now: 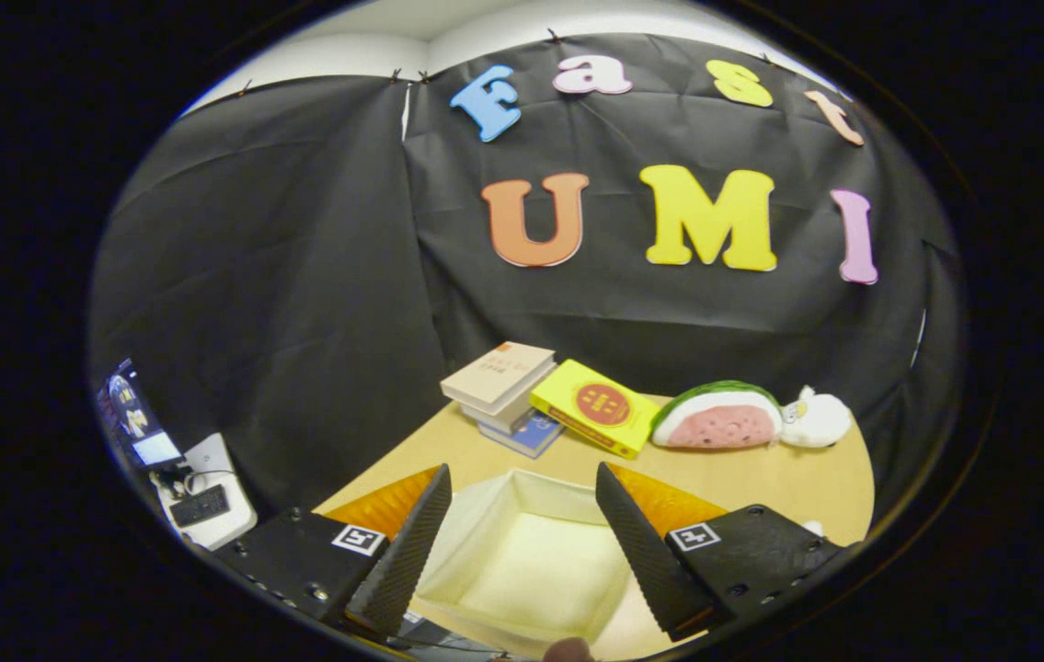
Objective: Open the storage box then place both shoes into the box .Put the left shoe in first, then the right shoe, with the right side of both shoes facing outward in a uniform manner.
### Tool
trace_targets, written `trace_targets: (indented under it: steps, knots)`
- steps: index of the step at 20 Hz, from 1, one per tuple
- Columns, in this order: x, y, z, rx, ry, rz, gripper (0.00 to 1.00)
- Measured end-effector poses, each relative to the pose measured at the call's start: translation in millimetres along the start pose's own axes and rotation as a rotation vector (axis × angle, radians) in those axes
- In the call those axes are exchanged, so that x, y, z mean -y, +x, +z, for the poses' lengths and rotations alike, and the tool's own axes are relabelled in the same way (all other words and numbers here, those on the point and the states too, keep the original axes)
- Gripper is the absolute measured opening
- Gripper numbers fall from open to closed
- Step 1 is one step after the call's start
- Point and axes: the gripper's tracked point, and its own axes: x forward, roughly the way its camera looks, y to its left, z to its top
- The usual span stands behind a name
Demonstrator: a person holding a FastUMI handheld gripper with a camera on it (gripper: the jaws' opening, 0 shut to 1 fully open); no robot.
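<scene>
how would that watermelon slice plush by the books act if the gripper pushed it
The watermelon plush looks soft and stuffed, so probably light and squashy. Its flat side rests on the table, so it would likely slide, not roll. The gripper hangs open over the box.

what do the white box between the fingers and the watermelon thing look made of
Storage box: looks like soft fabric or fabric-covered board, matte cream, with slightly bowed walls; it sits open between the spread fingers of the gripper, which hold nothing. Watermelon slice: probably plush or foam, with a soft, rounded, matte pink face and green rind.
</scene>
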Motion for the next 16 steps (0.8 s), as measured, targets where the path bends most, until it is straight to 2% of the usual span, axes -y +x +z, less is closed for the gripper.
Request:
trace_targets:
  steps: [5, 8, 10, 16]
  knots:
    - [115, -39, -21, 0.05, 0.01, -0.133, 0.95]
    - [173, -57, -42, 0.063, 0.011, -0.167, 0.96]
    - [208, -58, -68, 0.024, 0.022, -0.195, 0.96]
    - [273, -59, -129, -0.047, 0.14, -0.207, 0.96]
